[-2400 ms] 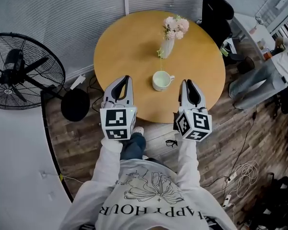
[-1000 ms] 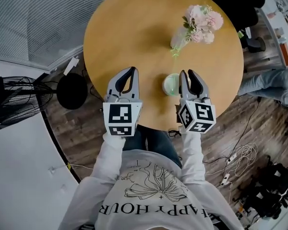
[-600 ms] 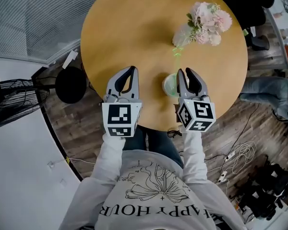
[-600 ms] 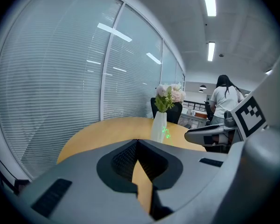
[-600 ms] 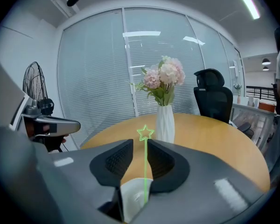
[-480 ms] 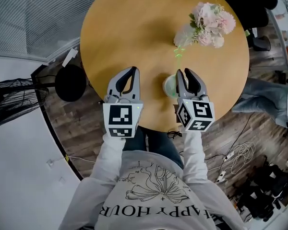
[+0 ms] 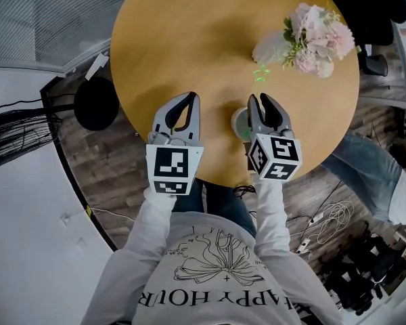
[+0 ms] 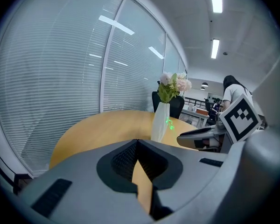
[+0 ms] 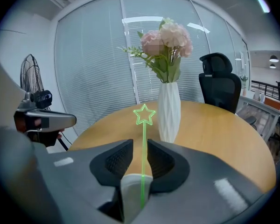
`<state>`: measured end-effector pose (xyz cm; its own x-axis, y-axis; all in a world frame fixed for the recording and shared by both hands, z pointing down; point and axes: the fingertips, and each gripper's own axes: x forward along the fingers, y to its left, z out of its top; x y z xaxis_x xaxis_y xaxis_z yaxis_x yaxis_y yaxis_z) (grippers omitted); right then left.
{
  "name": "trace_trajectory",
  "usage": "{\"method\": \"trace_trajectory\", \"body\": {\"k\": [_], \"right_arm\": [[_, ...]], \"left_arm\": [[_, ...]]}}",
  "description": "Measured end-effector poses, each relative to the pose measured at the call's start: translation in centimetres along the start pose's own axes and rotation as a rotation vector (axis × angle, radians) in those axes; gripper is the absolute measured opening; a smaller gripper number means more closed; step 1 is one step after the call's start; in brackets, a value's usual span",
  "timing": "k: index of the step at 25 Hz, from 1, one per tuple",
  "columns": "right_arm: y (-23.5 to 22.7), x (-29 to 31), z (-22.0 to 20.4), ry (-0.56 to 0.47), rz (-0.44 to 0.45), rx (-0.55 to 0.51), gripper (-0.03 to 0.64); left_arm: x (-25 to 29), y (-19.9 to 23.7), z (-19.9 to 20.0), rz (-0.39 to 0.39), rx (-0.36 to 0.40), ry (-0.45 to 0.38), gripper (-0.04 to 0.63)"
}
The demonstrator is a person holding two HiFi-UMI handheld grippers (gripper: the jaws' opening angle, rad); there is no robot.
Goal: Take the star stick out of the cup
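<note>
A thin green star stick (image 9: 144, 115) stands upright in a white cup (image 9: 133, 188) on the round wooden table (image 7: 189, 32). My right gripper (image 9: 140, 146) hangs just above the cup, open by a narrow gap. The stick's shaft rises through that gap, and neither pad visibly touches it. From the head view, the right gripper (image 7: 260, 99) covers most of the cup (image 7: 239, 122), and the star (image 7: 260, 74) shows beyond its tips. My left gripper (image 7: 187, 97) hovers to the left of the cup, shut on nothing, jaws meeting (image 8: 137, 143).
A white vase (image 9: 169, 111) of pink flowers (image 7: 318, 36) stands just behind the stick. A black office chair (image 9: 219, 78) sits past the table. On the floor are a round black base (image 7: 95, 103), cables, and a person's leg in jeans (image 7: 365, 175).
My right gripper has moved forward and left, from beside the cup to over it, so the stick now stands between its jaws. The left gripper kept its place.
</note>
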<state>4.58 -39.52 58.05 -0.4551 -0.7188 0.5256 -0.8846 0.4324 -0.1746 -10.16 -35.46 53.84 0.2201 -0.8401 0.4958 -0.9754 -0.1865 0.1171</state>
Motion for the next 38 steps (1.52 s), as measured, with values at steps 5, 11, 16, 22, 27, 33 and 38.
{"method": "trace_trajectory", "body": {"k": [5, 11, 16, 22, 27, 33, 38], "right_arm": [[-0.2, 0.9, -0.9, 0.031, 0.008, 0.008, 0.104], [-0.1, 1.5, -1.2, 0.038, 0.025, -0.011, 0.092], [-0.1, 1.5, -1.2, 0.035, 0.022, -0.019, 0.025], [0.4, 0.4, -0.7, 0.010, 0.039, -0.018, 0.023], [0.7, -0.8, 0.5, -0.031, 0.046, -0.027, 0.023], [1.8, -3.9, 2.1, -0.082, 0.037, -0.035, 0.021], [1.2, -5.9, 4.4, -0.150, 0.015, -0.033, 0.021]], "left_arm": [[0.6, 0.3, -0.4, 0.005, -0.011, 0.009, 0.006], [1.0, 0.5, -1.0, 0.015, -0.010, 0.022, 0.005], [0.9, 0.3, -1.4, 0.018, -0.011, 0.031, 0.006], [0.1, 0.1, -1.0, 0.025, -0.012, 0.019, 0.006], [-0.5, -0.3, -0.2, 0.027, -0.006, -0.006, 0.006], [-2.8, -1.2, 1.0, 0.022, -0.002, -0.040, 0.006], [-3.5, -2.1, 3.3, 0.017, 0.012, -0.091, 0.006]]}}
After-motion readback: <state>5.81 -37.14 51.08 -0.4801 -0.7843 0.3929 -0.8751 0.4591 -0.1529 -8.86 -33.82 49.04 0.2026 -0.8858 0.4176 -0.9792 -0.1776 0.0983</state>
